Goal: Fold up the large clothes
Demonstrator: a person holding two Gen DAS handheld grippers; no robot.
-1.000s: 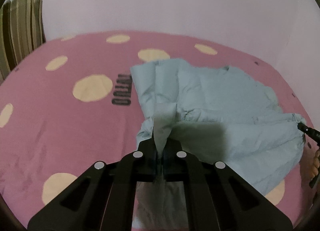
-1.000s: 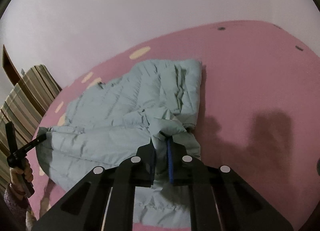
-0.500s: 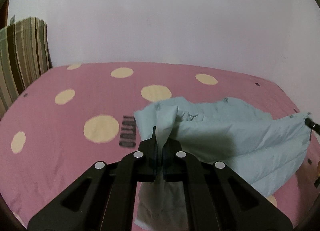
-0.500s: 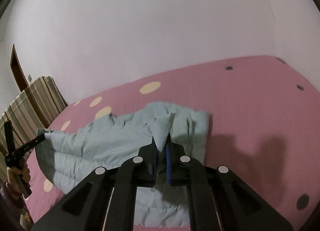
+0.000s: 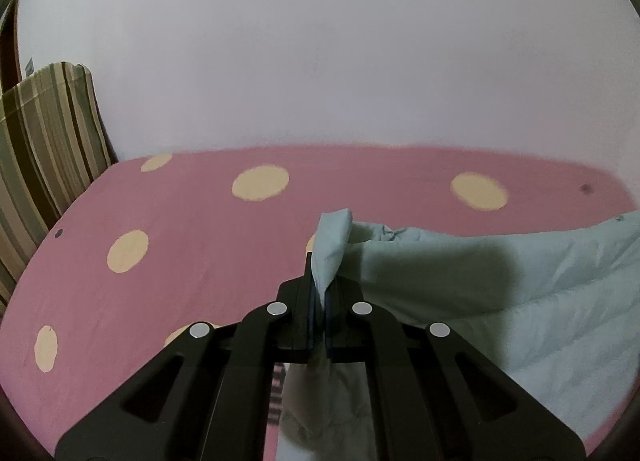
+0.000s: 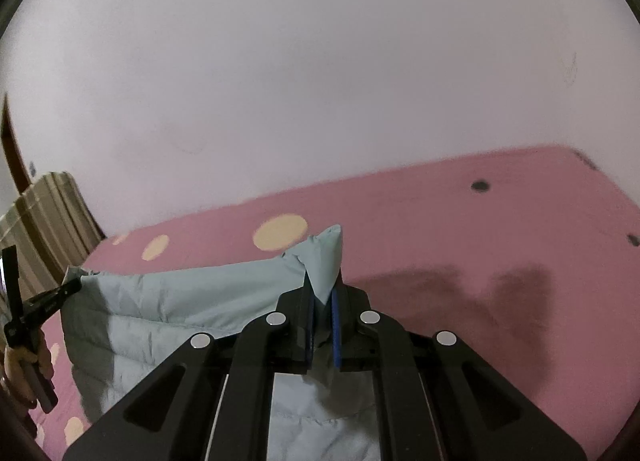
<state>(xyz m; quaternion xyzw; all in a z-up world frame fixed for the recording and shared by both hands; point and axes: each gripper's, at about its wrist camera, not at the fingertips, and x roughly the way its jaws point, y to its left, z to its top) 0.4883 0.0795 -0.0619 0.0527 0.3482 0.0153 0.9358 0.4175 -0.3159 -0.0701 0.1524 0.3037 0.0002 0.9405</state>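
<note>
Legible text, labels, brands, numbers, signs: none.

One entry, unreadable: dark printed lettering on the pink bedsheet, seen in the left wrist view through the gap in the gripper frame. Only a few dark strokes show; the rest is hidden behind the frame and the pale blue garment, so no letter can be made out.

Right wrist view: no lettering in sight on the bedsheet, the garment or the wall.
</note>
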